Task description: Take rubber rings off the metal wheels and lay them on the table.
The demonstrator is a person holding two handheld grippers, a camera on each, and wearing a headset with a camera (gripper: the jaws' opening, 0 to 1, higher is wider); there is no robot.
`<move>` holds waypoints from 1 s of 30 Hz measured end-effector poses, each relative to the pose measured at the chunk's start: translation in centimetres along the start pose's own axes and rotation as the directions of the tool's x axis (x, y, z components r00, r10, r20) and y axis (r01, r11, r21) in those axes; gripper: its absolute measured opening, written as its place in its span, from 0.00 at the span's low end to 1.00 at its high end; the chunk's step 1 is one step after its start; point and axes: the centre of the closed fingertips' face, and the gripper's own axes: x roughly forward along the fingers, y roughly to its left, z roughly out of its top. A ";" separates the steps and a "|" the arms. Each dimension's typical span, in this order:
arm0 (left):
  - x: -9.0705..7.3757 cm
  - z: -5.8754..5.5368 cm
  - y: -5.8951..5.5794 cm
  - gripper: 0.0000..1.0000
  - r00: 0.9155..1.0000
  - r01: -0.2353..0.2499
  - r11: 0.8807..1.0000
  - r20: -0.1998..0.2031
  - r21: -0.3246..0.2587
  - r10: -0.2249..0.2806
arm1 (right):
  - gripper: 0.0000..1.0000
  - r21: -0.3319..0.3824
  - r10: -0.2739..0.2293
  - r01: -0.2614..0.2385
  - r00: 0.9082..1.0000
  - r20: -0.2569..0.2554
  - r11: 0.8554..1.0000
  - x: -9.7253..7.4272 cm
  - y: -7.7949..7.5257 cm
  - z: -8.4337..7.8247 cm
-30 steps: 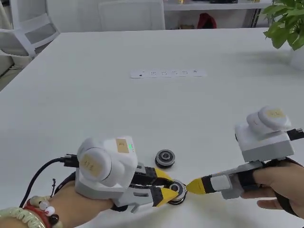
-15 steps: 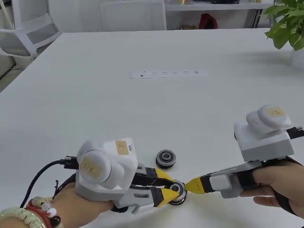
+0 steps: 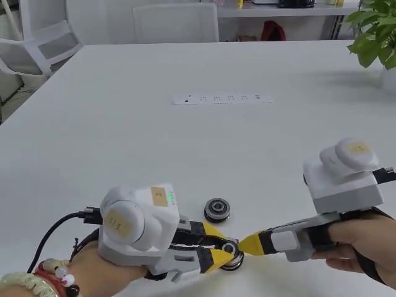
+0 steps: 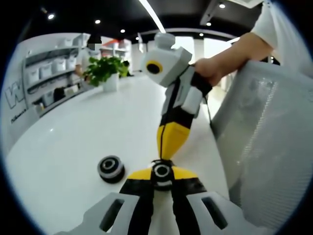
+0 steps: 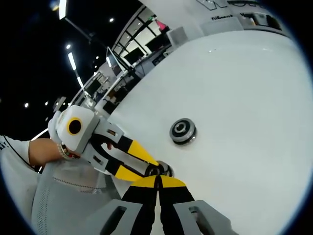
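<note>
White worktop [image 3: 185, 142], near edge: your left claw [image 3: 225, 249] is clamped on a metal wheel [image 3: 231, 252], and your right claw [image 3: 243, 245] is pinched together at its rim. Pull hard and the wheel may slip out and hit the spare wheel [image 3: 216, 209].

The free wheel [image 3: 217, 209] lies flat on the table [image 3: 185, 142], a black rubber ring around its silvery hub. The gripped wheel [image 3: 230, 250], at about 5 o'clock from it, sits flat between the left gripper's [image 3: 224, 252] jaws, its ring on
</note>
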 end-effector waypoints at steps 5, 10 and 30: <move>0.0 0.0 0.0 0.13 1.000 0.000 1.000 -0.001 0.003 0.000 | 0.00 0.000 0.007 -0.007 1.000 0.001 1.000 0.0 0.2 0.1; 0.0 0.0 0.0 0.13 1.000 -0.001 1.000 0.000 0.004 0.001 | 0.00 -0.002 0.012 -0.012 1.000 -0.002 1.000 0.1 0.4 0.1; 0.0 0.0 0.0 0.13 1.000 -0.003 1.000 -0.002 0.003 0.003 | 0.00 0.017 0.049 -0.049 0.999 0.012 0.999 0.1 1.0 0.3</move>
